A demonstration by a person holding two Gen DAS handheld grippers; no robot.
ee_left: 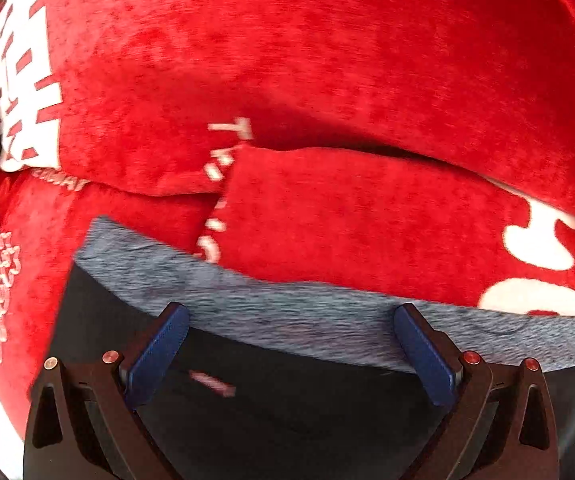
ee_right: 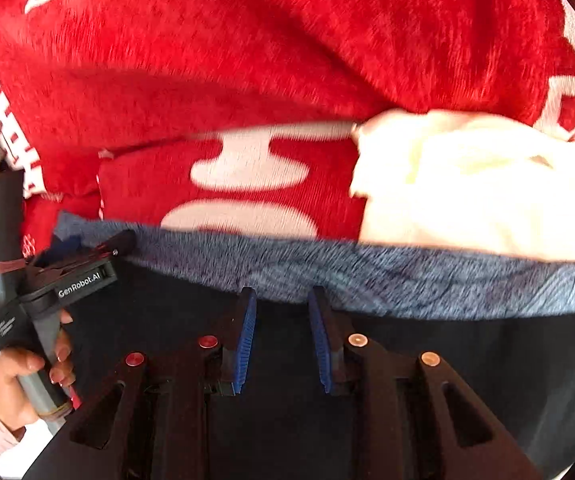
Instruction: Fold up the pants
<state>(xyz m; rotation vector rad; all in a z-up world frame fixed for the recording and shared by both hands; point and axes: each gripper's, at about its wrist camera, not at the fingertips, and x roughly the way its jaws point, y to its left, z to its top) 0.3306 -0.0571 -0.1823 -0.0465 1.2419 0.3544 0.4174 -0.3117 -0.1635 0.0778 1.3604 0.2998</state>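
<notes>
pants [ee_left: 287, 400] cropped below, edges motion-blurred

Left hand-held gripper [ee_left: 291, 320] pointing steeply down, jaws wide apart, right hand-held gripper [ee_right: 281, 300] likewise, jaws narrowly parted

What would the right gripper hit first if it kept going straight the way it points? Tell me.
Most likely the dark pants, just short of their grey fleecy band. The right gripper points steeply down at them, jaws narrowly apart, nothing between; depth is unclear.
</notes>
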